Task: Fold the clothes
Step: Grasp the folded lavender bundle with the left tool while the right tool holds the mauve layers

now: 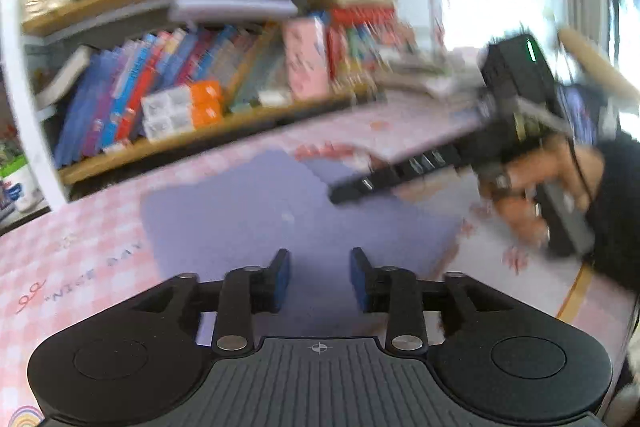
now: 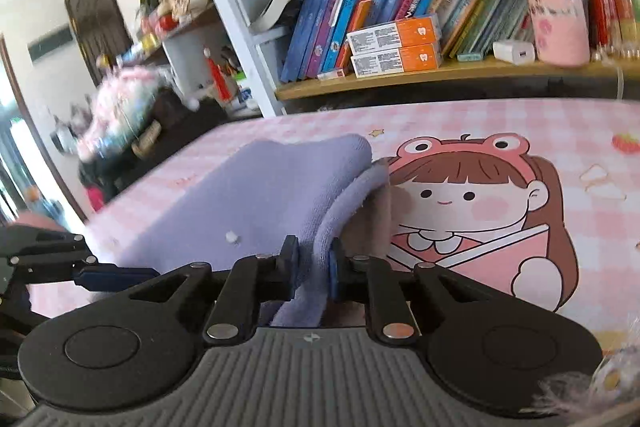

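A lavender cloth (image 1: 280,211) lies folded on the pink checked table mat (image 1: 80,251). My left gripper (image 1: 319,277) is open and empty just above the cloth's near part. My right gripper (image 2: 314,269) is shut on the cloth's folded edge (image 2: 332,223) and lifts it off the mat; the rest of the cloth (image 2: 248,195) slopes away to the left. The right gripper also shows in the left wrist view (image 1: 352,193), held by a hand at the right. The left gripper's finger (image 2: 116,277) shows at the left of the right wrist view.
A wooden bookshelf (image 2: 440,75) with books and orange boxes (image 2: 396,47) stands right behind the table. The mat carries a cartoon girl print (image 2: 472,203). A cluttered side table (image 2: 132,123) and a dark door (image 2: 92,7) lie to the left.
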Demonstrator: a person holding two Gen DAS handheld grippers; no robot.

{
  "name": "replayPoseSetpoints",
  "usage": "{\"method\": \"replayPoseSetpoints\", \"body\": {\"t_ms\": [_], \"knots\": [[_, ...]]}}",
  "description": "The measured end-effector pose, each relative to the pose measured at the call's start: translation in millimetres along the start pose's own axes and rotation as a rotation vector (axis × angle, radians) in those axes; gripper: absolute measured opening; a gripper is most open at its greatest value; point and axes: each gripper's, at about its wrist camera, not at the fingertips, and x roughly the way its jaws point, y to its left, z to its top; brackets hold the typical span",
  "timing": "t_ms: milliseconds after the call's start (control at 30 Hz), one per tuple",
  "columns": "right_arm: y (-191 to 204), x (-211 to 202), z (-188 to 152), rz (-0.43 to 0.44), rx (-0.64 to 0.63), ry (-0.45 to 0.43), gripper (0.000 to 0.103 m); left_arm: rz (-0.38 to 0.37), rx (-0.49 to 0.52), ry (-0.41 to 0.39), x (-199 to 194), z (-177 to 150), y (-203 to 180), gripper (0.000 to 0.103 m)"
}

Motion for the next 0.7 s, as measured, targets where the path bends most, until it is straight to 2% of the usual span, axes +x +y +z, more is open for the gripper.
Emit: {"method": "replayPoseSetpoints", "body": {"t_ms": [33, 67, 100, 167, 200, 233, 333, 433, 467, 533, 633, 667, 700], "knots": [[-3.8, -2.5, 1.0, 0.01, 0.026, -0.008, 0.028, 0.014, -0.046, -0.026, -6.1, 1.3, 11.5, 0.053], [-8.7, -6.9, 1.8, 0.025, 0.06, -0.021, 0.046, 0.028, -0.092, -0.053, -12.3, 2.6, 23.0, 0.068], [-14.5, -12.0, 2.5, 0.044, 0.099, -0.038, 0.056, 0.041, -0.139, -0.079, -18.3, 3.7, 34.7, 0.076], [-27.5, -21.9, 2.6, 0.074, 0.192, -0.056, 0.06, 0.055, -0.237, -0.096, -22.8, 1.4, 61.0, 0.08], [-34.2, -25.9, 0.9, 0.086, 0.245, -0.056, 0.067, 0.056, -0.287, -0.096, -23.6, -0.1, 73.7, 0.084], [-38.8, -28.2, 0.6, 0.093, 0.287, -0.049, 0.069, 0.043, -0.332, -0.079, -20.2, -2.7, 84.2, 0.086], [-44.8, -32.5, -3.6, 0.116, 0.367, 0.004, 0.07, -0.022, -0.47, -0.017, -5.4, -11.3, 114.0, 0.089], [-42.7, -26.3, -6.4, 0.108, 0.411, 0.079, 0.07, -0.088, -0.57, 0.043, 15.4, -19.8, 127.4, 0.089], [-40.7, -22.8, -6.3, 0.098, 0.419, 0.102, 0.07, -0.112, -0.593, 0.069, 24.3, -22.6, 129.2, 0.089], [-35.3, -16.9, -4.8, 0.074, 0.424, 0.142, 0.069, -0.109, -0.631, 0.105, 37.5, -28.2, 129.6, 0.088], [-23.5, -4.9, -0.1, 0.039, 0.399, 0.183, 0.065, -0.157, -0.684, 0.119, 54.5, -35.7, 133.6, 0.088], [-20.1, -0.2, 0.3, 0.025, 0.392, 0.192, 0.06, -0.172, -0.706, 0.117, 59.5, -37.2, 135.7, 0.085], [-17.3, 4.3, 0.2, 0.012, 0.388, 0.196, 0.054, -0.187, -0.728, 0.116, 64.4, -38.6, 137.4, 0.076]]}}
